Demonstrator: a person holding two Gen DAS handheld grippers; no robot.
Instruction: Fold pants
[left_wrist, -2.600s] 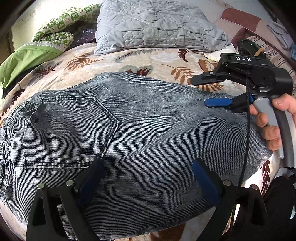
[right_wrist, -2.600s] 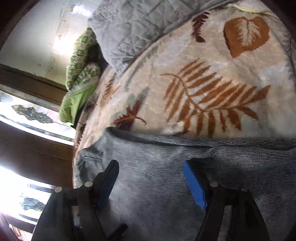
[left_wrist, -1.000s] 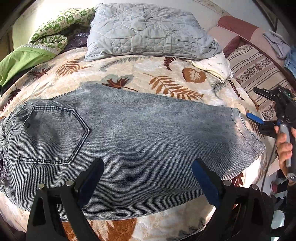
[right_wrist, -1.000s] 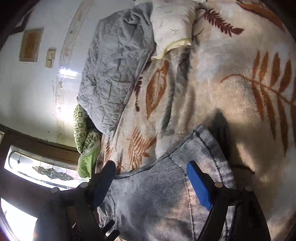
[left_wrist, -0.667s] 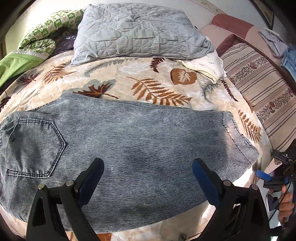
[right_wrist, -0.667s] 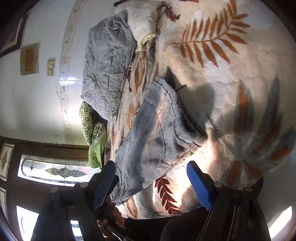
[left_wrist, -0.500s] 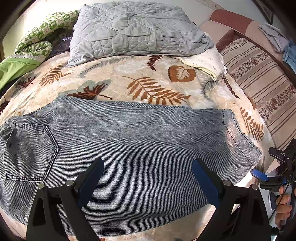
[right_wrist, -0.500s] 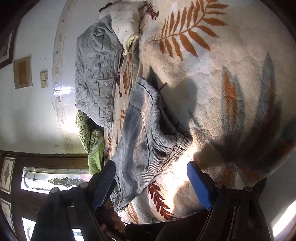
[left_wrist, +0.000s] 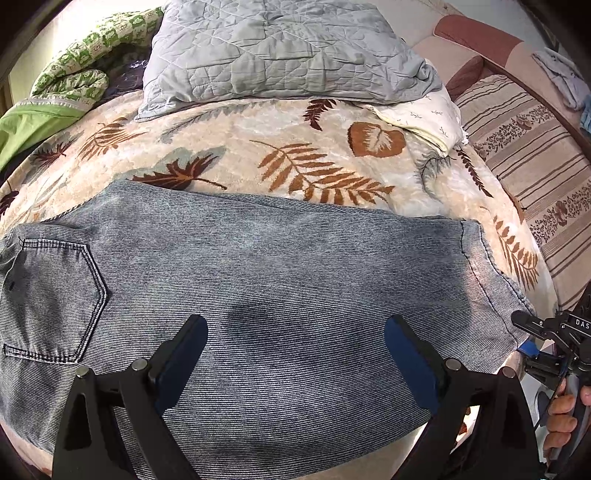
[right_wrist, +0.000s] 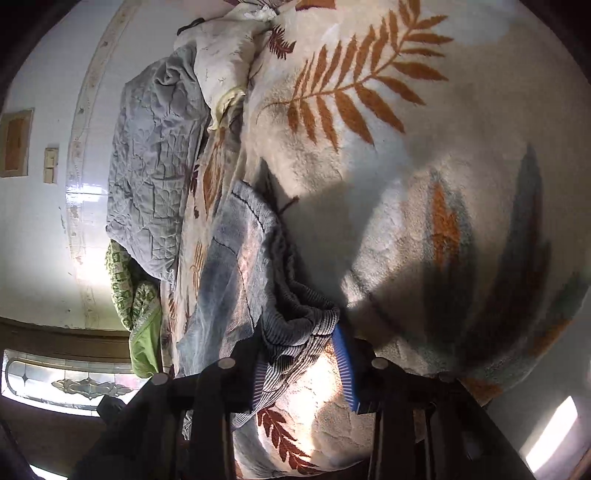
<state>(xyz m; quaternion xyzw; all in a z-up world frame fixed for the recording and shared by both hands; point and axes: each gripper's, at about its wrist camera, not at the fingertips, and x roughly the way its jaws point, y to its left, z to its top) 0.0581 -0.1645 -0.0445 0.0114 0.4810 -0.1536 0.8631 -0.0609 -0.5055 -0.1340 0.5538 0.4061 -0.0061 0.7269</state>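
Grey-blue jeans (left_wrist: 280, 280) lie flat across the leaf-patterned blanket (left_wrist: 258, 155), back pocket at the left, leg hem at the right edge. My left gripper (left_wrist: 293, 354) is open above the thigh, holding nothing. My right gripper (left_wrist: 528, 349) is at the near corner of the hem. In the right wrist view the jaws (right_wrist: 303, 365) stand narrowed around the bunched hem corner (right_wrist: 295, 325); the cloth sits between the blue pads (right_wrist: 345, 365), with a gap still showing.
A grey quilted pillow (left_wrist: 280, 51) and a white pillow (left_wrist: 424, 118) lie at the head of the bed. Green bedding (left_wrist: 55, 92) is at the far left. A striped cover (left_wrist: 528, 155) runs along the right. The bed edge is just right of the hem.
My left gripper drew back from the jeans and stays open. My right gripper travelled to the hem corner and its jaws narrowed around the cloth.
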